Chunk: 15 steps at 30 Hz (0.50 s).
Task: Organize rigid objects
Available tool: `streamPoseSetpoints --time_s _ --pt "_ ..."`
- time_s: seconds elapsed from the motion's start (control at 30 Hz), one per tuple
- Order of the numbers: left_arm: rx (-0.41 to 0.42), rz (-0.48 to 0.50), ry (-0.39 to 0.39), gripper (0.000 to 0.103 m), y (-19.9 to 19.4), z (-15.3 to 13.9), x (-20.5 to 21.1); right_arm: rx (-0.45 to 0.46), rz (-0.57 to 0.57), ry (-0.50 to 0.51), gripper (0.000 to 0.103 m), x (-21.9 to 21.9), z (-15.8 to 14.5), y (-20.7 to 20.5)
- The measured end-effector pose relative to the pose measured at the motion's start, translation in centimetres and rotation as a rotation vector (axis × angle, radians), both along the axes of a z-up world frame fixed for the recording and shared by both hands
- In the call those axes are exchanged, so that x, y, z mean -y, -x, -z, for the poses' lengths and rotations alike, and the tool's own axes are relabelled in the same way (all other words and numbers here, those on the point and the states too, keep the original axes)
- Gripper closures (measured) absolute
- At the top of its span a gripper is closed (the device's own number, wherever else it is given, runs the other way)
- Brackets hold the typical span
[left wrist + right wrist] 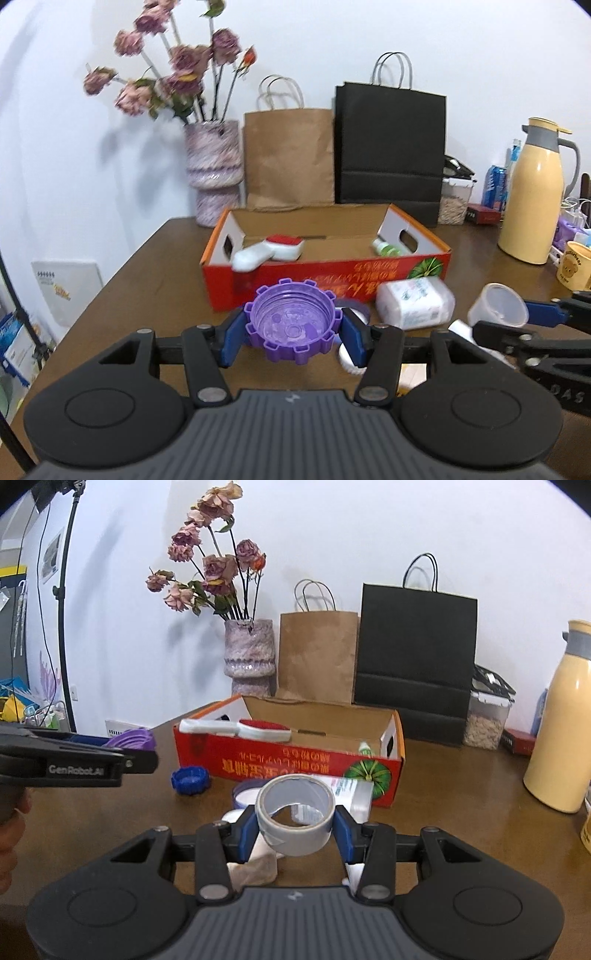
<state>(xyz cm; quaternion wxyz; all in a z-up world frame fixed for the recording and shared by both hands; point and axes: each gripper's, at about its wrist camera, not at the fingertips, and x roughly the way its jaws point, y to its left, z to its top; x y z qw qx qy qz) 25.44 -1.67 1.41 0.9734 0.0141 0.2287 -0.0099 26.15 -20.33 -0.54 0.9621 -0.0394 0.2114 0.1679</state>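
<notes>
My left gripper [291, 328] is shut on a purple gear-edged lid [291, 325], held mouth-up above the table just in front of the red cardboard box [325, 280]. My right gripper [295, 823] is shut on a grey tape roll [295, 812], lifted off the table. Inside the box lie a white-and-red lint brush [269, 251] and a small green bottle [386, 249]. A white packet [413, 302] lies against the box front. On the table sit a blue gear-edged lid [190, 779] and a round white container [247, 794]. In the right wrist view the left gripper [129, 747] enters from the left.
Along the back wall stand a vase of dried roses [214, 173], a brown paper bag [290, 158] and a black paper bag [391, 147]. A yellow thermos [535, 195], a yellow mug [574, 266] and a grain jar [484, 720] crowd the right side.
</notes>
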Motion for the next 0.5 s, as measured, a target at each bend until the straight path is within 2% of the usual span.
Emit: streamPoseSetpoints --time_s 0.5 --pt "0.053 0.031 -0.001 0.047 -4.0 -1.6 2.0 0.063 0.0 -0.004 0.061 -0.9 -2.4 -4.3"
